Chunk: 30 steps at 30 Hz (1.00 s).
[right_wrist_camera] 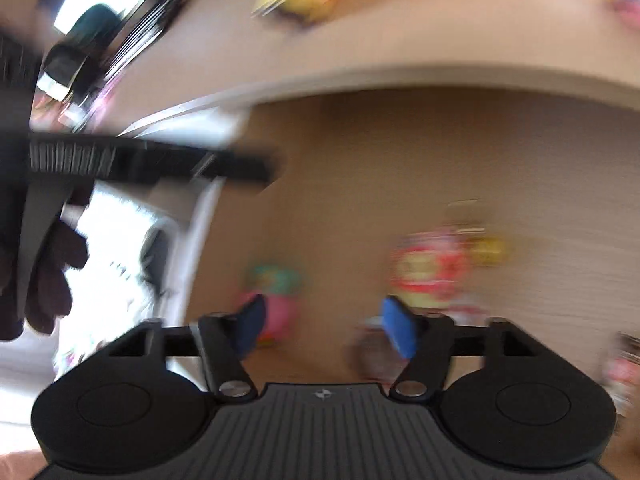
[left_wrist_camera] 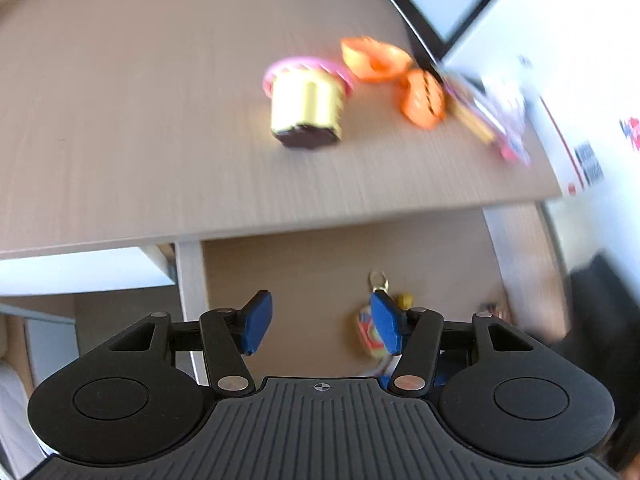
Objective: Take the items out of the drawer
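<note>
My left gripper hangs open above the open drawer, nothing between its blue pads. Behind its right pad a colourful keychain toy lies on the drawer floor. In the blurred right wrist view my right gripper is open over the same drawer, also empty. Below it lie a red-and-yellow keychain toy and a pink-and-teal toy. On the tabletop sit a yellow cup toy with a pink rim, two orange pieces and a packet.
A white box stands at the tabletop's right end. The other gripper's black body and a dark-gloved hand cross the left of the right wrist view. More small blurred items lie at the drawer's right.
</note>
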{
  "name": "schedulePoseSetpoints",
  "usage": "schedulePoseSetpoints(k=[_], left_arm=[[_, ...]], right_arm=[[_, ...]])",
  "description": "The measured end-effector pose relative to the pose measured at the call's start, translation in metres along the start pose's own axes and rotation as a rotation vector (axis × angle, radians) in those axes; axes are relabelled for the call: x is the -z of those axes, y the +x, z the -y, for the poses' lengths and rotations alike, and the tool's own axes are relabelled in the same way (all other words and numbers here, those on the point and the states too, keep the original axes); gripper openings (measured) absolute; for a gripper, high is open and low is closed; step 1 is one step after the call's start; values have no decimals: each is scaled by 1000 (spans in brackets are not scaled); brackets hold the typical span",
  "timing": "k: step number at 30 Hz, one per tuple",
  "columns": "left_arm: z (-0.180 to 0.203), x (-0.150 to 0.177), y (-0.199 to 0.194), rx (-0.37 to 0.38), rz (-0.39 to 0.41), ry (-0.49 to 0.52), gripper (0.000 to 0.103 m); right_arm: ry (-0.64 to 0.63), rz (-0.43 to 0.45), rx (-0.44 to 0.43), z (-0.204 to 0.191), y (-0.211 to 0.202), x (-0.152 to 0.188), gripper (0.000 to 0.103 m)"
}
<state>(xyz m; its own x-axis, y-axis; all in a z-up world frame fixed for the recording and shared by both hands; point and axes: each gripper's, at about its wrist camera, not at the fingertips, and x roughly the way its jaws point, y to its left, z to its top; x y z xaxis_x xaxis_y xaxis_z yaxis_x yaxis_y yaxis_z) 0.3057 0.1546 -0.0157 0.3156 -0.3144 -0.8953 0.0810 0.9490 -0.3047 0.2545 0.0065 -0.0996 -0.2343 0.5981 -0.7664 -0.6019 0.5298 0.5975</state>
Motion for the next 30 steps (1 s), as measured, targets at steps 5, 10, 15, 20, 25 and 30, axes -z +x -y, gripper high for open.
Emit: schedulePoseSetpoints(k=[5, 10, 15, 20, 25, 30], left_arm=[[-8, 9, -7, 15, 81, -66, 58], [-16, 12, -32, 6, 150, -112, 49], [-27, 12, -40, 8, 193, -171, 49], [-29, 16, -29, 12, 174, -202, 49], [-24, 25, -15, 45, 154, -213, 49], [-21, 35, -6, 79, 140, -230, 49]], right_arm=[[-50, -75, 6, -20, 37, -17, 58], [-26, -151, -4, -23, 70, -38, 58], [-50, -249, -33, -26, 83, -29, 45], [-92, -243, 14, -21, 65, -25, 43], [-165, -252, 146, -5, 41, -18, 43], [-175, -236, 271, 18, 16, -19, 42]])
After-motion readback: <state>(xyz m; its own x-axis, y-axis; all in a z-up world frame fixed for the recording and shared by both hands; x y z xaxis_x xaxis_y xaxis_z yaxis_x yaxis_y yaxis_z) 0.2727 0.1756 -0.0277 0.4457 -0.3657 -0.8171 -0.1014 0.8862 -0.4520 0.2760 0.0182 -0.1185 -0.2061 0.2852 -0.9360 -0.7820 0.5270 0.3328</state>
